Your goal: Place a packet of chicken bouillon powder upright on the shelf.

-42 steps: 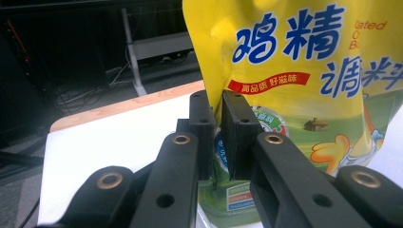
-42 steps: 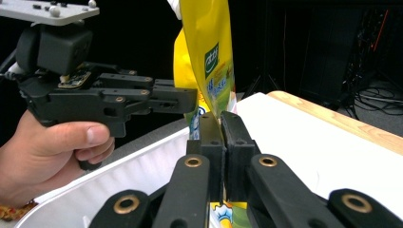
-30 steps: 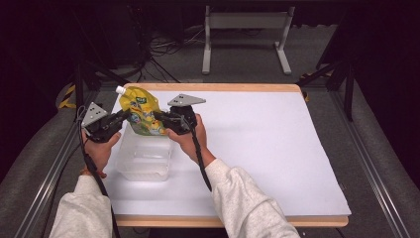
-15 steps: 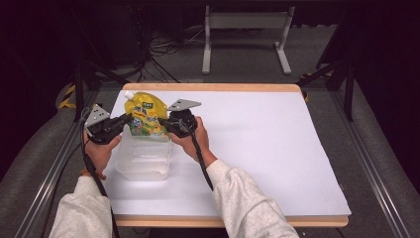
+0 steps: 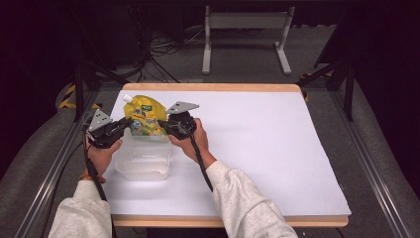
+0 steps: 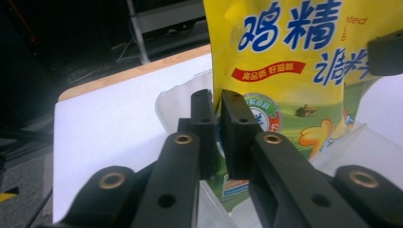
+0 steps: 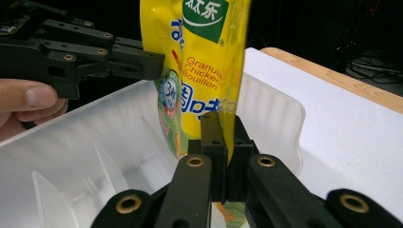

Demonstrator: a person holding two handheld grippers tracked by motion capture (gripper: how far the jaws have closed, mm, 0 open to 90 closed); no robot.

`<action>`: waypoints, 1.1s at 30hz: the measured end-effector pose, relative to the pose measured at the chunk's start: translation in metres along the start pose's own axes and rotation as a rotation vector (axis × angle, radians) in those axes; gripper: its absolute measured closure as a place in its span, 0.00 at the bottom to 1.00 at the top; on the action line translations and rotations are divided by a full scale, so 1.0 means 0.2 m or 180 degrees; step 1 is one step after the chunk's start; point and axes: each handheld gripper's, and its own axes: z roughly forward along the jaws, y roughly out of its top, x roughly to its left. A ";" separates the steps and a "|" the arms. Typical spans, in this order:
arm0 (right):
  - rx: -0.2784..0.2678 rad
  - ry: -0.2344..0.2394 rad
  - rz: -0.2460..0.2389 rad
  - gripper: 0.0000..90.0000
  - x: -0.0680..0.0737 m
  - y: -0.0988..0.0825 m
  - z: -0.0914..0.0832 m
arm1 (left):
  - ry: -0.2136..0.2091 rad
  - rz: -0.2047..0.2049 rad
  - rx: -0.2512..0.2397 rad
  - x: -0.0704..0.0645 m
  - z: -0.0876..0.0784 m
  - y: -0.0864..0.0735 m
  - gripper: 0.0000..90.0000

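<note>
A yellow spouted pouch [image 5: 144, 118] of chicken bouillon hangs upright over a clear plastic container [image 5: 143, 161] at the table's left. My left gripper [image 5: 126, 121] pinches the pouch's left edge; its jaws have just been opening a little, with the edge still between them. My right gripper [image 5: 162, 124] is shut on the right edge. In the left gripper view the jaws [image 6: 217, 97] clamp the pouch [image 6: 294, 57] above the container [image 6: 361, 147]. In the right gripper view the jaws [image 7: 223, 118] grip the pouch [image 7: 204, 71] over the container [image 7: 85, 147], with the left gripper [image 7: 142, 59] opposite.
A white sheet covers the wooden table [image 5: 257, 148], bare to the right of my hands. A metal stand [image 5: 245, 29] and cables lie on the floor beyond the far edge. Metal rails run along both sides of the table.
The pouch has come down a little toward the container, carried by both grippers. The right hand has sunk slightly; the left hand has hardly moved.
</note>
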 end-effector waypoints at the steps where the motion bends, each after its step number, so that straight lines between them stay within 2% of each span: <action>1: -0.0002 0.0000 -0.0003 1.00 0.00 0.00 0.00 | -0.0003 -0.0013 0.0000 0.00 0.00 0.00 0.92; 7: -0.0006 -0.0019 -0.0034 1.00 0.00 0.00 0.00 | 0.0063 -0.0057 0.0004 -0.01 -0.04 -0.01 0.86; 12: -0.0008 -0.0031 -0.0060 1.00 0.00 -0.01 0.00 | 0.0013 -0.0102 -0.0052 -0.02 -0.07 -0.01 0.86; 15: -0.0011 -0.0033 -0.0082 0.99 0.00 -0.01 0.00 | 0.0035 -0.0021 -0.0005 -0.03 -0.08 -0.01 0.86; 24: 0.0034 -0.0065 -0.0099 0.95 0.00 -0.02 -0.01 | 0.0007 0.0028 0.0007 -0.07 -0.10 -0.01 0.86; 33: 0.0105 -0.0134 -0.0257 0.92 0.01 -0.04 -0.06 | -0.0040 0.0192 0.0002 -0.15 -0.15 0.00 0.84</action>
